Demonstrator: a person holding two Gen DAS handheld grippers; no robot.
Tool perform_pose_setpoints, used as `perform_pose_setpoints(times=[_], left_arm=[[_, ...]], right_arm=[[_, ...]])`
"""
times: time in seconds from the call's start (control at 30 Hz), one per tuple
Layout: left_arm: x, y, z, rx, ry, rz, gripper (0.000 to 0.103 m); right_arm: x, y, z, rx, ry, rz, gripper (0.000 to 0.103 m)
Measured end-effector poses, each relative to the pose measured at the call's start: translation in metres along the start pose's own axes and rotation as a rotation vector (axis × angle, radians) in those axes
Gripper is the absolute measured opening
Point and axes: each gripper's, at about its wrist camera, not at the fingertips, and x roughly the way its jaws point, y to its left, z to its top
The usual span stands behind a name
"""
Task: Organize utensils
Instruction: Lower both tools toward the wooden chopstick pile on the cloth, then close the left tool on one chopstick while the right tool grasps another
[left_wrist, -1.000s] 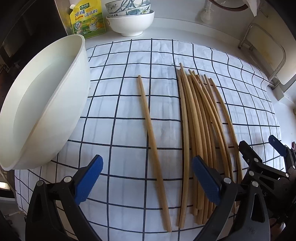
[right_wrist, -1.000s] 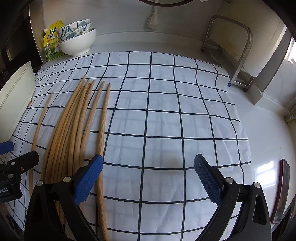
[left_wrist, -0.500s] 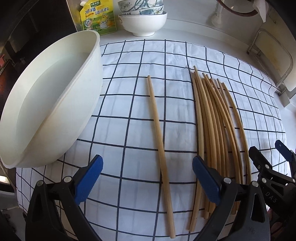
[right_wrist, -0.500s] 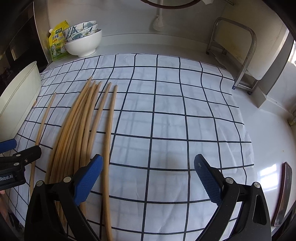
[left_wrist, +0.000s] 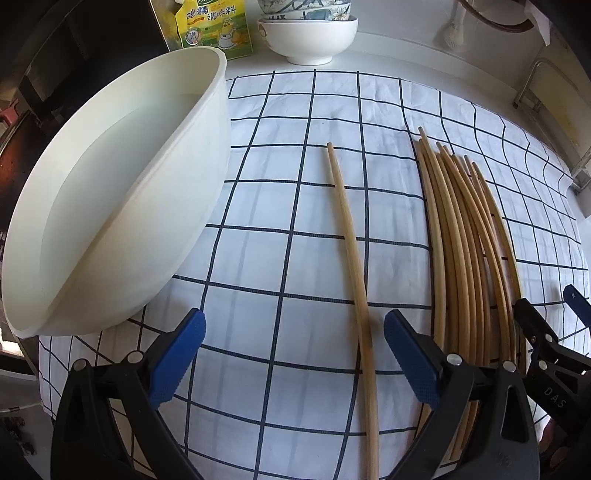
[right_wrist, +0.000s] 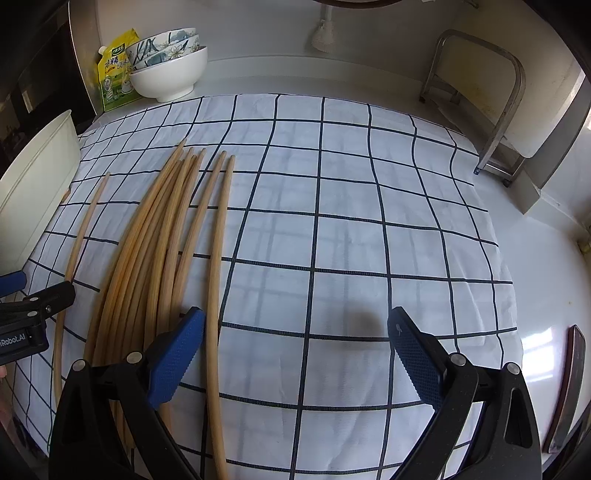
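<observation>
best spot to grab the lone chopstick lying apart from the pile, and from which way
Probably mid-shaft on the lone chopstick, coming straight down with the left gripper, fingers across its width. It lies flat on the checked cloth with bare cloth either side, clear of the chopstick pile and the tub.

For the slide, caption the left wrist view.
Open left gripper over a lone bamboo chopstick, beside a large cream plastic bowl.

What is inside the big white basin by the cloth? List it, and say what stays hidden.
The big white basin shows only bare white wall and floor in the left wrist view; no chopsticks inside. Its near rim hides the nearest strip of its inside.
</observation>
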Motion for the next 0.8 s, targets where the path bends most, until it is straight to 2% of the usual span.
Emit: perform_pose_setpoints(times=[0.27, 0.33, 0.4, 0.43, 0.5, 0.57, 0.6, 0.67, 0.7, 0.73, 0.77, 0.8], left_arm=[[0.005, 0.000, -0.001, -0.015, -0.013, 0.002, 0.097], [0.006, 0.002, -0.002, -0.028, -0.010, -0.009, 0.097], [0.006, 0.004, -0.003, -0.027, -0.010, -0.016, 0.097], [0.006, 0.004, -0.003, -0.026, -0.010, -0.021, 0.095], [0.004, 0.004, -0.003, -0.031, -0.012, -0.055, 0.086], [0.000, 0.001, -0.004, -0.020, -0.020, -0.071, 0.070], [-0.002, -0.002, -0.004, -0.008, -0.023, -0.075, 0.066], [-0.005, -0.006, -0.005, 0.006, -0.027, -0.080, 0.046], [-0.006, -0.007, -0.005, 0.006, -0.026, -0.090, 0.040], [-0.007, -0.008, -0.005, 0.008, -0.023, -0.094, 0.026], [-0.008, -0.008, -0.005, 0.010, -0.018, -0.102, 0.013], [-0.008, -0.007, -0.005, 0.011, -0.011, -0.110, 0.009]], right_arm=[[0.001, 0.002, 0.000, -0.007, -0.009, 0.002, 0.093], [0.000, 0.004, 0.000, -0.015, -0.017, 0.020, 0.087], [-0.001, 0.007, 0.001, -0.025, -0.024, 0.042, 0.073], [-0.002, 0.009, 0.001, -0.034, -0.026, 0.052, 0.070], [-0.003, 0.014, 0.003, -0.054, -0.028, 0.077, 0.054], [-0.004, 0.019, 0.004, -0.075, -0.028, 0.092, 0.043], [-0.005, 0.022, 0.004, -0.087, -0.028, 0.098, 0.036], [-0.005, 0.026, 0.005, -0.105, -0.022, 0.111, 0.026], [-0.006, 0.027, 0.006, -0.110, -0.020, 0.112, 0.016], [-0.006, 0.028, 0.006, -0.113, -0.016, 0.108, 0.009], [-0.006, 0.027, 0.007, -0.111, -0.012, 0.108, 0.006], [-0.006, 0.027, 0.007, -0.104, -0.009, 0.115, 0.006]])
